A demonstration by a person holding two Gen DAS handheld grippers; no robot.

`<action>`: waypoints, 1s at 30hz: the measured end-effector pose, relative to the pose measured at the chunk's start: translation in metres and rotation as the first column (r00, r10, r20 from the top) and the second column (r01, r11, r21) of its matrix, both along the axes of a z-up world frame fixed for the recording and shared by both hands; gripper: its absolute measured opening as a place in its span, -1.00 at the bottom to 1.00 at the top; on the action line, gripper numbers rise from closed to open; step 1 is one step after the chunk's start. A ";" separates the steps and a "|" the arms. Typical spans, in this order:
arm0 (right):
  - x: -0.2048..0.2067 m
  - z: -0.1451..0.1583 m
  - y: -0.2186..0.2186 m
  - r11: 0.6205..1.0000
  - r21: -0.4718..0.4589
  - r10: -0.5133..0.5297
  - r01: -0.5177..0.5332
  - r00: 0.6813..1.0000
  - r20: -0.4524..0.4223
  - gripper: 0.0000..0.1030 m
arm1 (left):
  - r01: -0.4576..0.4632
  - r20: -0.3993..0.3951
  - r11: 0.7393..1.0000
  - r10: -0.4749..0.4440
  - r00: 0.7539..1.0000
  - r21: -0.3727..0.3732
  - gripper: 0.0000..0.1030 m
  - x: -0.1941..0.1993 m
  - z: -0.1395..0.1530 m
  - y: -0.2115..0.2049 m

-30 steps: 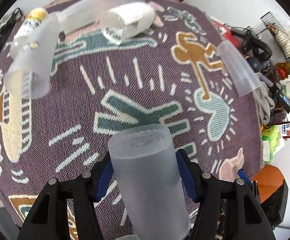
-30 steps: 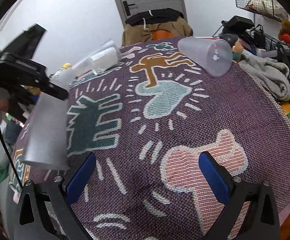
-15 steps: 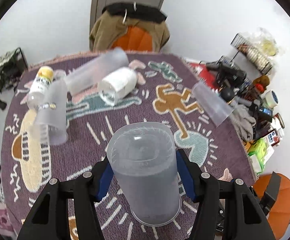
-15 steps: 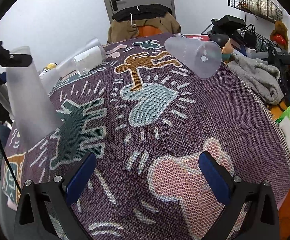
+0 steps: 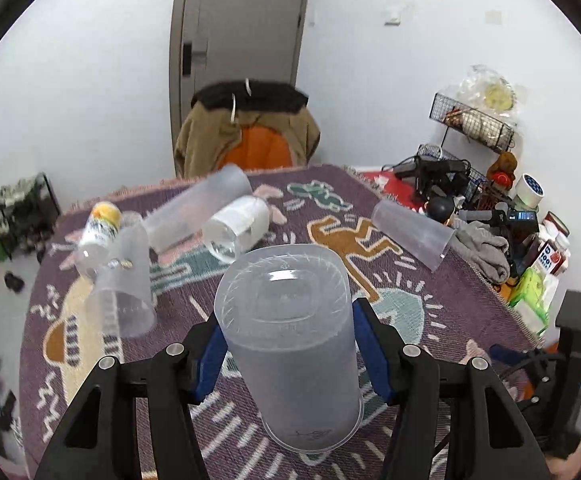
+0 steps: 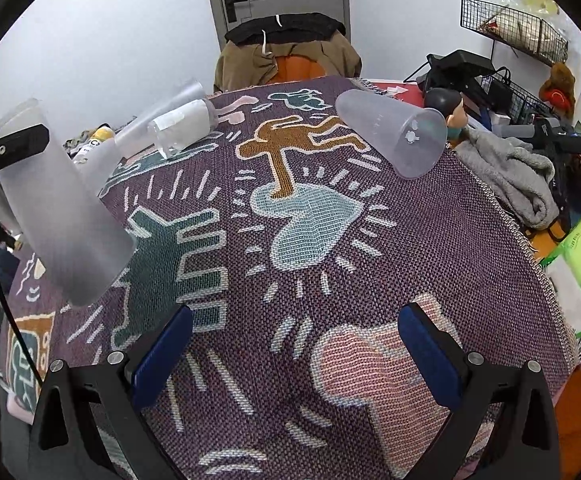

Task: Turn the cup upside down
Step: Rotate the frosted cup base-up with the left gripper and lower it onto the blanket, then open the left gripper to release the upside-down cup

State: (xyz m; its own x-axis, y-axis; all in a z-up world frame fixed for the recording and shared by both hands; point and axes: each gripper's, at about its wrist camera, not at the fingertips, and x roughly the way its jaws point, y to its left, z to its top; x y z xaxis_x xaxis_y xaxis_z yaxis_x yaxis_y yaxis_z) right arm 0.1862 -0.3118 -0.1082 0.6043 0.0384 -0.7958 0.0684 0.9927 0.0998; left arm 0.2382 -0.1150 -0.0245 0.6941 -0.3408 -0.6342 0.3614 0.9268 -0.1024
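My left gripper (image 5: 286, 344) is shut on a frosted plastic cup (image 5: 290, 344). The cup's closed base points up and away and its open rim points down toward the patterned cloth (image 5: 430, 312). In the right wrist view the same cup (image 6: 62, 216) hangs tilted at the left, rim just above the cloth, with the left gripper's black finger across its top. My right gripper (image 6: 296, 356) is open and empty, low over the near part of the cloth (image 6: 430, 240).
Other frosted cups lie on their sides: one at the right (image 5: 410, 234), one long one at the back (image 5: 198, 210), one at the left (image 5: 124, 288). A clear jar (image 5: 236, 228) and a yellow-capped bottle (image 5: 98, 228) lie nearby. A grey towel (image 6: 514, 176) and clutter crowd the right edge.
My left gripper has tipped the cup from lying forward to base-up, rim-down, and the view has lifted from the cloth to the room. The right gripper stayed open and shifted only slightly.
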 end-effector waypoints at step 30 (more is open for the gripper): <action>-0.013 -0.016 -0.001 0.999 -0.014 -0.030 0.030 1.000 0.009 1.00 | 0.064 0.121 0.997 -0.069 0.990 0.046 0.99 -0.025 -0.048 -0.008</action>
State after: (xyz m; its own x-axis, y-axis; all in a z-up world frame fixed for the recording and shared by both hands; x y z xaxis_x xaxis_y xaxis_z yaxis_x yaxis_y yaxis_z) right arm 0.1735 -0.3124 -0.1243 0.6121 0.0091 -0.7907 0.0973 0.9915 0.0868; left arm 0.2136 -0.1230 -0.0722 0.7442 -0.3638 -0.5602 0.4297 0.9029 -0.0155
